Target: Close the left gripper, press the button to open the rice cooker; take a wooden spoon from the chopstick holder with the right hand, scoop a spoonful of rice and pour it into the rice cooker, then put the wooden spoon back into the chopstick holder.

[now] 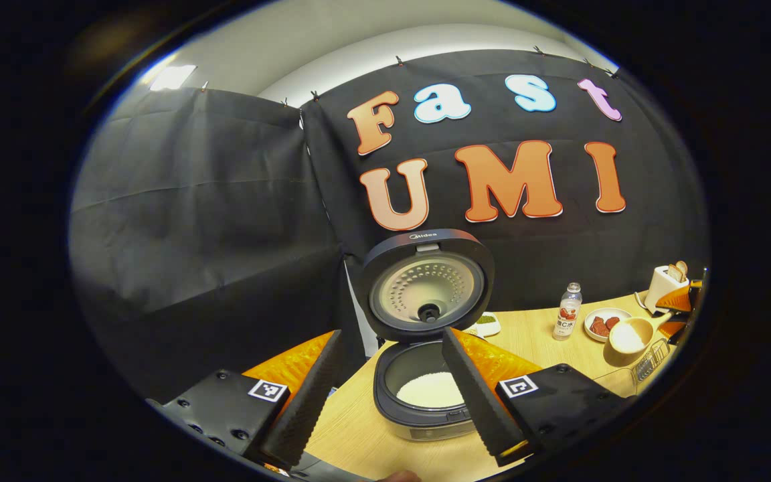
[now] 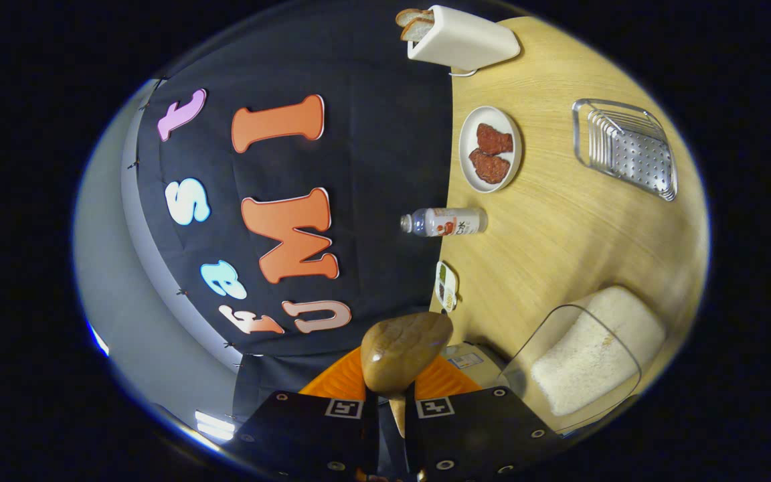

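Observation:
The rice cooker (image 1: 425, 388) stands with its lid (image 1: 425, 284) raised, and white rice lies in its pot (image 1: 431, 390). My left gripper (image 1: 392, 331) is open just in front of it, one finger on either side and nothing between them. At the far right of the left gripper view, the wooden spoon (image 1: 630, 335) hangs over the table with what looks like white rice in its bowl. My right gripper (image 2: 399, 408) is shut on the wooden spoon (image 2: 402, 351) by its handle; the back of the bowl faces the camera. A clear tub of rice (image 2: 586, 361) lies just to its right.
On the wooden table (image 2: 559, 234) are a small bottle (image 2: 446, 221), a plate of red meat (image 2: 490, 150), a white toaster with bread (image 2: 462, 37), a perforated metal holder (image 2: 626, 147) and a small dish (image 2: 446, 286). The bottle (image 1: 567, 311) and plate (image 1: 603, 325) stand right of the cooker.

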Demonstrator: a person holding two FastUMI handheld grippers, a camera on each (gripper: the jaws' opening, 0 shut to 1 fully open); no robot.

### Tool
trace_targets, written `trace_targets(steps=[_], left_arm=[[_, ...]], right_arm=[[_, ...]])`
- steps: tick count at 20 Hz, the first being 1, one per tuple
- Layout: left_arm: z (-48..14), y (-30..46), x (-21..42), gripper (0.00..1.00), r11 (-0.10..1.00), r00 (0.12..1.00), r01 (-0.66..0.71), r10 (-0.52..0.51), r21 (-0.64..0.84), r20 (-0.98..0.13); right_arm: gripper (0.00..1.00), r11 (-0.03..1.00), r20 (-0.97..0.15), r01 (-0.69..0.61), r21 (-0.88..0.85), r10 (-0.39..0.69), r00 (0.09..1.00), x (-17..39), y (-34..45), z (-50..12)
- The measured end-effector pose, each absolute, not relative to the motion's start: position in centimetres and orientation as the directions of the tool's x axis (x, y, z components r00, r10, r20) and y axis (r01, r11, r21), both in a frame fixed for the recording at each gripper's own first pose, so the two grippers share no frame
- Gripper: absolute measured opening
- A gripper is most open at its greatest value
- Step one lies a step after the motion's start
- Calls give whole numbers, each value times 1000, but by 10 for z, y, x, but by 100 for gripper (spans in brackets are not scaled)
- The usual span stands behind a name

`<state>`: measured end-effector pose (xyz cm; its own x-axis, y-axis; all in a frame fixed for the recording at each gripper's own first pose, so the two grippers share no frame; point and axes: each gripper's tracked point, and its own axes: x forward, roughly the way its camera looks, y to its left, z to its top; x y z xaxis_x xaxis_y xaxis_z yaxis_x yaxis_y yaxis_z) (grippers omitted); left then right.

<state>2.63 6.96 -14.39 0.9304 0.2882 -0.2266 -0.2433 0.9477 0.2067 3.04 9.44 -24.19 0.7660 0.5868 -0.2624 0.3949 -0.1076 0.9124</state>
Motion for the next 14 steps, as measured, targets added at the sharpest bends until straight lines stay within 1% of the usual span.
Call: trace_targets(steps=[2,8,14], left_arm=[[-141,80,21,92,942,928,-263,306,209,-212],[-140,106,5,92,929,918,-312,348,197,-190],[-143,126,-10,92,915,908,-346,382,208,-171]], right_arm=[[14,-115,-230,371,921,610,758,36,111,-224],[14,-129,-156,327,936,681,715,58,172,-185],[14,-96,-134,295,951,730,670,79,231,-169]])
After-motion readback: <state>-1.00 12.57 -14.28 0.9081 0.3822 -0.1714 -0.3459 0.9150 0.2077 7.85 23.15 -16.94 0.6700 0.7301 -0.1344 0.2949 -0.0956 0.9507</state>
